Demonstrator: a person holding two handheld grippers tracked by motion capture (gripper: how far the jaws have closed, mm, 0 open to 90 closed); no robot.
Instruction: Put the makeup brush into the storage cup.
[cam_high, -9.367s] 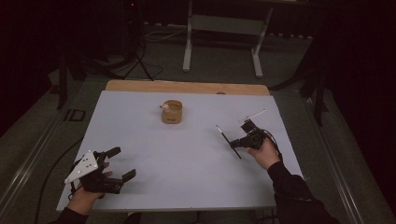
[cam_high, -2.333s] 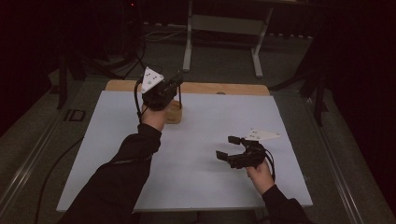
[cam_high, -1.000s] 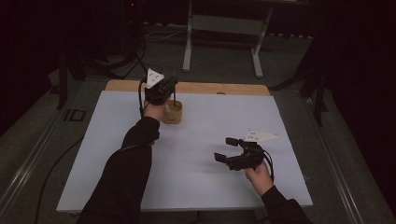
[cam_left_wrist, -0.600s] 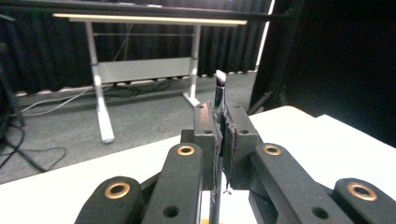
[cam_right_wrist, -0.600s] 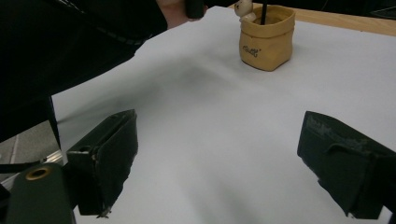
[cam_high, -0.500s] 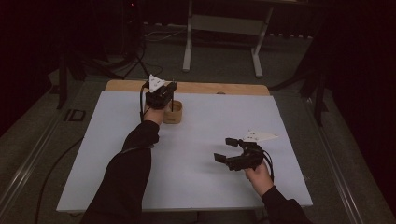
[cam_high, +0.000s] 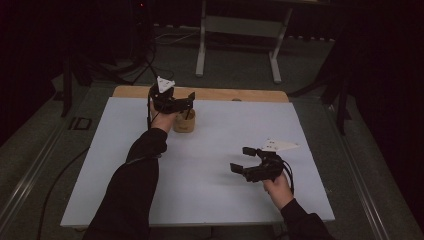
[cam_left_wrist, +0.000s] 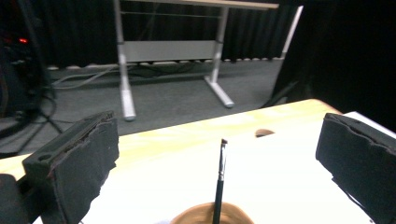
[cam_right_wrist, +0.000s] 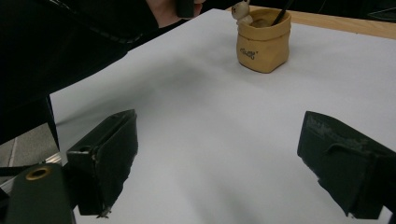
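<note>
A small tan cup (cam_high: 183, 123) stands at the far middle of the white board (cam_high: 210, 165). A thin black brush (cam_left_wrist: 219, 179) stands upright in the cup (cam_left_wrist: 205, 215), its tip up. My left gripper (cam_high: 190, 100) hovers just above the cup; its jaws have just been opening and now stand wide, with the brush between them (cam_left_wrist: 217, 154) and touching neither pad. In the right gripper view the cup (cam_right_wrist: 261, 42) sits far ahead with the brush handle (cam_right_wrist: 283, 11) leaning out of it. My right gripper (cam_high: 240, 159) rests low at the board's right, open (cam_right_wrist: 217, 158) with nothing in it.
A little pale figure (cam_right_wrist: 242, 12) sits on the cup's rim. A wooden table edge (cam_high: 240, 94) with a small hole (cam_left_wrist: 264, 133) runs behind the board. Beyond it stands a desk frame (cam_high: 235, 30) on dark floor. A sleeve (cam_high: 135, 180) crosses the board's left half.
The left gripper, shut over the cup before, now has its jaws spread and the brush stands free in the cup. The right gripper has stayed put.
</note>
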